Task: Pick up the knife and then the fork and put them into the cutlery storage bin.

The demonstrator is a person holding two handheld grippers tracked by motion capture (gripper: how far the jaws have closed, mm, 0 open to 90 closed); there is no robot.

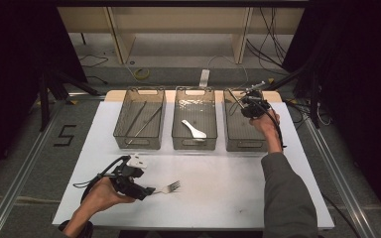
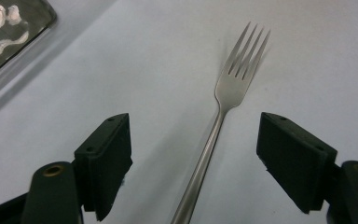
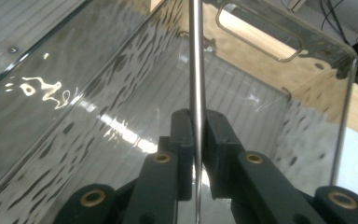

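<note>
Left gripper (image 2: 193, 154) spread wide astride silver metal fork (image 2: 223, 112) on white table (image 1: 218, 193); right gripper (image 3: 198, 126) clamped on thin metal rod (image 3: 196, 56) over clear plastic bin (image 3: 307, 51).

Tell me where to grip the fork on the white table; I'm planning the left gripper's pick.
Grip the fork on its slim handle, likely just below the neck, coming straight down from above. It lies flat, and the open left gripper already straddles the handle, one jaw on each side, so closing across its narrow width should hold.
</note>
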